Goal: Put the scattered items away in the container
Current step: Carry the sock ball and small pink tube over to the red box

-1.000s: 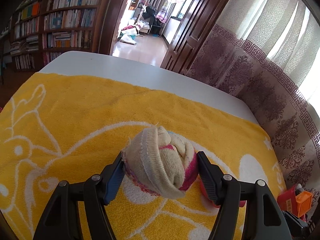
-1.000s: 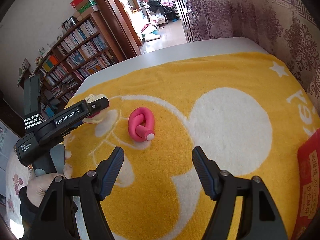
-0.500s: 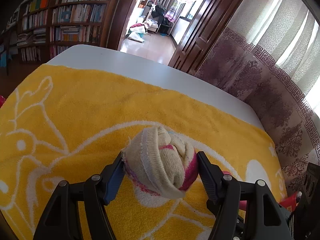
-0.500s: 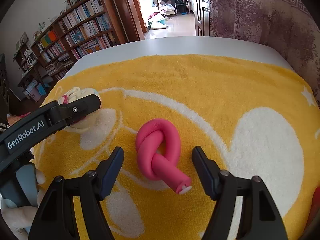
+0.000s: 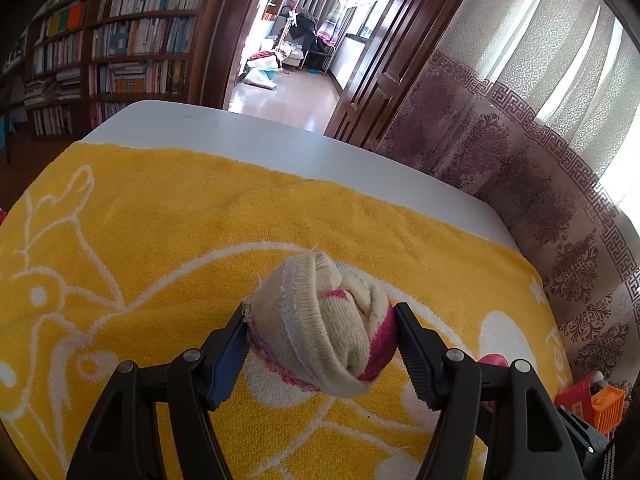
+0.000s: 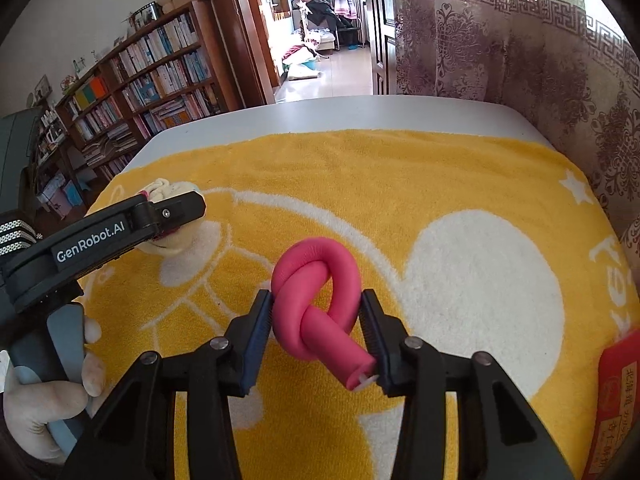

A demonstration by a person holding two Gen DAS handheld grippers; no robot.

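A rolled cream and pink sock ball (image 5: 320, 332) sits between the pads of my left gripper (image 5: 320, 320), which is shut on it just above the yellow towel (image 5: 200, 220). In the right wrist view a pink foam tube tied in a knot (image 6: 316, 264) lies on the towel (image 6: 400, 180). My right gripper (image 6: 316, 300) is closing on it, and both pads touch the knot's sides. The left gripper's finger (image 6: 176, 212) and the sock ball (image 6: 168, 190) show at the left, held by a gloved hand (image 6: 40, 412).
The towel covers a white table (image 5: 240, 128) whose far edge is bare. A patterned curtain (image 5: 540, 168) hangs close on the right. A red box with an orange crate (image 5: 592, 400) stands at the table's right corner. A red printed packet (image 6: 616, 392) lies at the towel's right edge.
My right gripper moved forward over the pink knot and its jaws narrowed from wide apart until they touch it. The left gripper kept the sock ball and barely shifted.
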